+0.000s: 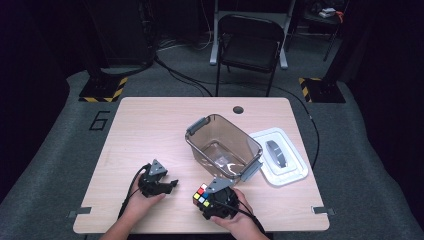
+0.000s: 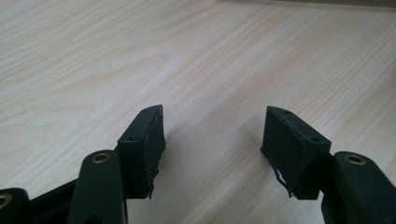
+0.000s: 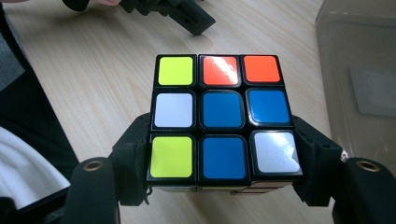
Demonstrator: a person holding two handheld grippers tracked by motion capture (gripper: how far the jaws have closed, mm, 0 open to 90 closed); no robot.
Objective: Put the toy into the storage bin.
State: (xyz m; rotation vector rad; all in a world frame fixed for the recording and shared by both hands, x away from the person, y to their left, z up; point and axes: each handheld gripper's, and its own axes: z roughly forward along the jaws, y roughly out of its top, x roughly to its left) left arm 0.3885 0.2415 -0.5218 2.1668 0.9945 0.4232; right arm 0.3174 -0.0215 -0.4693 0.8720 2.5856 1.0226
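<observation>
A scrambled puzzle cube (image 1: 202, 195) (image 3: 223, 119) with black edges sits between the jaws of my right gripper (image 1: 206, 196) (image 3: 224, 161), which is shut on its lower row near the table's front edge. Yellow, orange, blue and white squares face the right gripper view. My left gripper (image 1: 171, 183) (image 2: 212, 149) rests low over bare wood to the left of the cube, open, with nothing between its pads. Its black body (image 3: 180, 11) shows at the top of the right gripper view.
A clear brown plastic bin (image 1: 223, 146) (image 3: 359, 70) with grey handles stands just behind and right of the cube. Its white lid (image 1: 280, 156) lies flat to the bin's right. A black chair (image 1: 249, 47) stands beyond the table's far edge.
</observation>
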